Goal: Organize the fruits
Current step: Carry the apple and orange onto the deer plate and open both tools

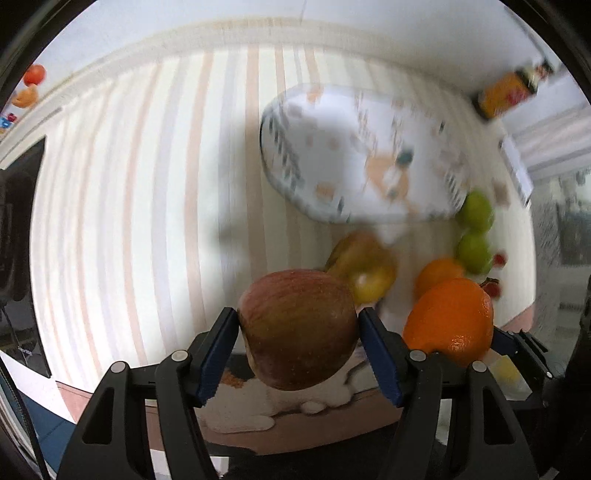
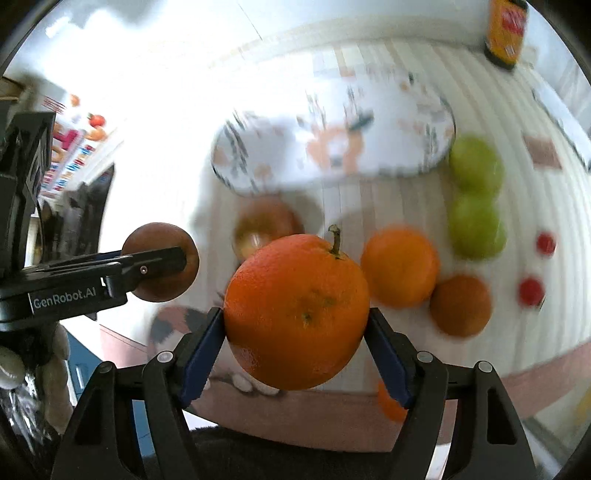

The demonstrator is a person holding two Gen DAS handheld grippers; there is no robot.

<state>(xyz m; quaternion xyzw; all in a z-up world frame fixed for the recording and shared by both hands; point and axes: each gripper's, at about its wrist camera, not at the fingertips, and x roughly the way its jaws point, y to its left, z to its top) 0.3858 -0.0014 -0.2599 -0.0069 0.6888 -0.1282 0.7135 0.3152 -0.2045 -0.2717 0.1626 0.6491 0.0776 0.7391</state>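
Note:
My left gripper (image 1: 298,317) is shut on a red apple (image 1: 295,343), which hangs above the striped tablecloth (image 1: 147,221). Beside it my right gripper (image 2: 295,314) is shut on a large orange (image 2: 295,332) with a short stem. That orange (image 1: 450,317) shows at the right of the left wrist view. The left gripper (image 2: 162,258) and its apple (image 2: 155,236) show at the left of the right wrist view. Below lie another apple (image 2: 264,225), two oranges (image 2: 400,266) (image 2: 460,304) and two green apples (image 2: 476,166) (image 2: 476,225).
An oval patterned plate (image 2: 332,147) lies on the table beyond the fruit, blurred. Two small red fruits (image 2: 546,243) (image 2: 531,291) sit at the right. A dark bottle with a yellow label (image 2: 506,29) stands at the far right corner. The table's near edge (image 2: 332,417) runs below the grippers.

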